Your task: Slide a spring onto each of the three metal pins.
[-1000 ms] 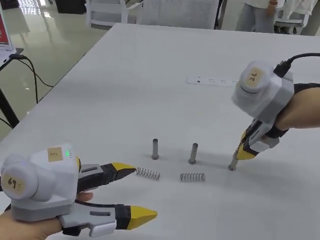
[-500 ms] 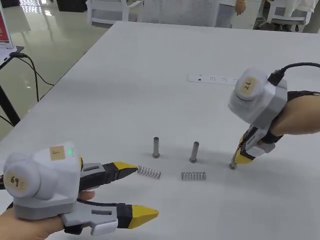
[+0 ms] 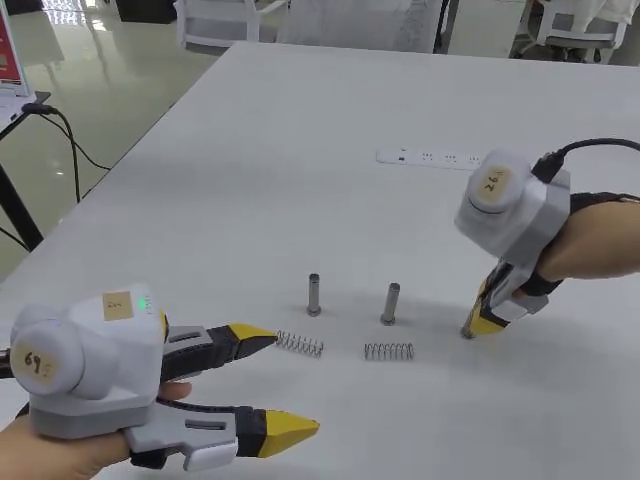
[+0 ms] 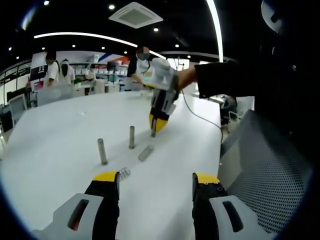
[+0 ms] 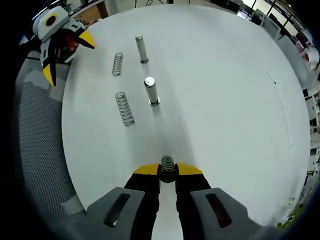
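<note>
White table (image 3: 300,180), left pin (image 3: 314,295) and middle pin (image 3: 390,303) upright mid-table, right pin (image 3: 466,331) beside them, left spring (image 3: 299,344) and right spring (image 3: 388,351) lying just nearer, power strip (image 3: 430,158) far right.

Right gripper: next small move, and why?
Probably lower the held spring further down the rightmost pin, then open the jaws. The right gripper is shut on it with its tips at that pin; I cannot tell whether it is fully seated. Two loose springs lie by two bare pins.
</note>
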Motion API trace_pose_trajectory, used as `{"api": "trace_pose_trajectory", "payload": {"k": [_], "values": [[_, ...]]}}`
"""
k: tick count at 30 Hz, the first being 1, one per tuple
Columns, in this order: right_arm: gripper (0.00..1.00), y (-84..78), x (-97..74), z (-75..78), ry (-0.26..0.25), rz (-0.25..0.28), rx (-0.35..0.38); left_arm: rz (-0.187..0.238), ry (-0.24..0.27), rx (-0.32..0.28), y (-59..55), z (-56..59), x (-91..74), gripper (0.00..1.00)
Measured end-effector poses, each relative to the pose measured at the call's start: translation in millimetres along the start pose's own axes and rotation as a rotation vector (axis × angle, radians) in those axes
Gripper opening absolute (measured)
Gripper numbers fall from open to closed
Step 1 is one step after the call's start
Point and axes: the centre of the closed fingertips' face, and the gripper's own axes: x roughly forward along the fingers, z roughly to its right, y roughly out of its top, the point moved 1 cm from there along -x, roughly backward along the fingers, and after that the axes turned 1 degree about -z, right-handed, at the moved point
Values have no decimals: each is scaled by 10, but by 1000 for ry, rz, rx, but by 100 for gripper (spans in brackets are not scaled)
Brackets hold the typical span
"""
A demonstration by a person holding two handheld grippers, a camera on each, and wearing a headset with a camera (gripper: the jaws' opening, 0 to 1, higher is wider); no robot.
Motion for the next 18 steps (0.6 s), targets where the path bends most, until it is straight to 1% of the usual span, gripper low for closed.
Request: {"api": "trace_pose_trajectory", "payload": {"k": [9, 18], "values": [[9, 14, 15, -2, 3, 8, 0, 0, -1, 0, 11, -7, 5, 53], [11, 14, 29, 37, -4, 14, -13, 0, -3, 0, 14, -14, 11, 53]]}}
